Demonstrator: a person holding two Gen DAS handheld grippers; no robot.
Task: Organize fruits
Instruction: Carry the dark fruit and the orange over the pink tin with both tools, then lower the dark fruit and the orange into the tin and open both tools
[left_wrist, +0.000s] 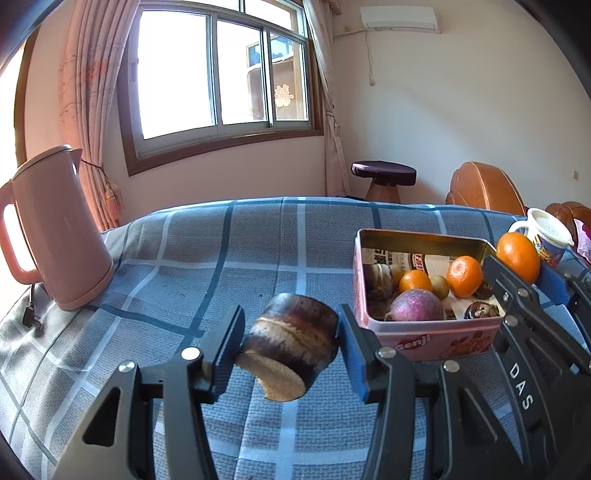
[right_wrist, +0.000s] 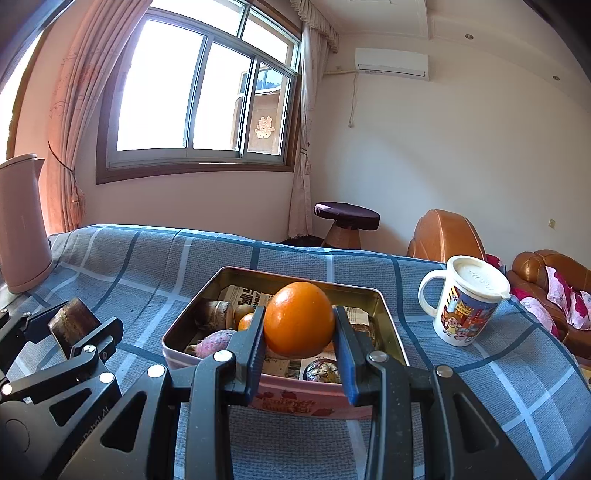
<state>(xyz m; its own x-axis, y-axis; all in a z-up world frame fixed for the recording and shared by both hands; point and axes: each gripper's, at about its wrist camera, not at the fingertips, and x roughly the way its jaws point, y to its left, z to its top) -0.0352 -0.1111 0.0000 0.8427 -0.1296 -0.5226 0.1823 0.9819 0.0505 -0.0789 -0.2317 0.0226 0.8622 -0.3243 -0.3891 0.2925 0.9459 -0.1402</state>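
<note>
The left gripper (left_wrist: 291, 343) clamps a dark bamboo shoot chunk (left_wrist: 291, 345) above the checked cloth (left_wrist: 184, 258), at 9 o'clock of the pink tin (left_wrist: 428, 341). The right gripper (right_wrist: 301, 332) pinches an orange (right_wrist: 299, 319) over that tin's fruit. A mug (right_wrist: 465, 306) stands at 3 o'clock; only the left view shows the kettle (left_wrist: 55, 229) whole.

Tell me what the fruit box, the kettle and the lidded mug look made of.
Fruit box: likely tin; thin gold-toned metal walls, printed pink outside. Kettle: probably matte pink plastic, though coated metal is possible. Mug: glossy white with cartoon print, ceramic or plastic; lid looks plastic.
</note>
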